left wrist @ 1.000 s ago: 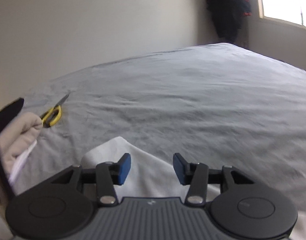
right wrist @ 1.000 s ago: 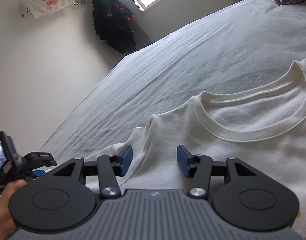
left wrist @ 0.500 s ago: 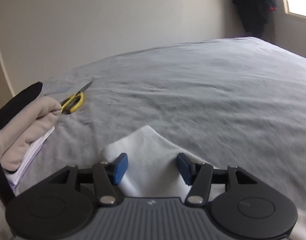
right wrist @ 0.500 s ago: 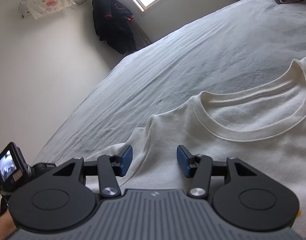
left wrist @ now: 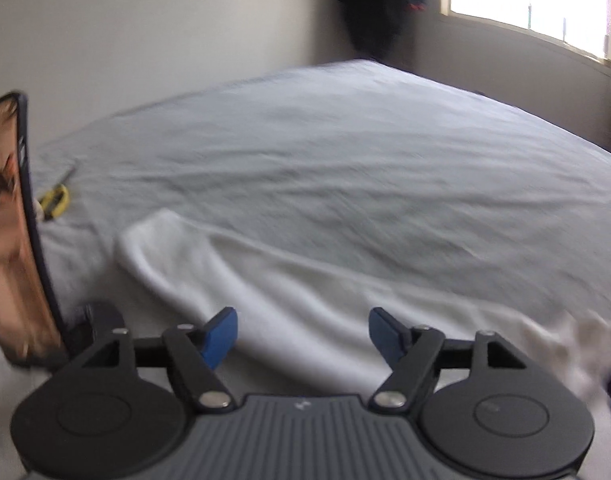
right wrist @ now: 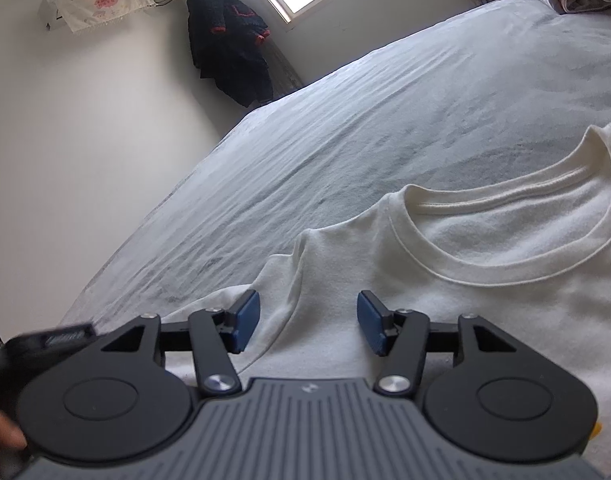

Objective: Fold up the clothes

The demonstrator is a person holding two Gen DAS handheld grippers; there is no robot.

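The white T-shirt (right wrist: 485, 280) lies flat and unfolded on the grey bedsheet (right wrist: 385, 120), so the task looks to be at its opening step: taking hold of the cloth for a first fold. The right gripper (right wrist: 308, 326) hovers over the shoulder seam, jaws spread wide with nothing between them; the collar (right wrist: 505, 240) sits ahead and to its right. The left gripper (left wrist: 301, 338) is likewise wide open and empty, with the sleeve (left wrist: 177, 248) stretching ahead and to its left; that view is blurred, so whether its blue pads touch the cloth cannot be told. Yellow-handled scissors (left wrist: 55, 200) lie farther ahead on the left, well apart from the sleeve. The next move probably calls for each gripper to drop onto the fabric, pinch one layer near sleeve and shoulder, and lift together.
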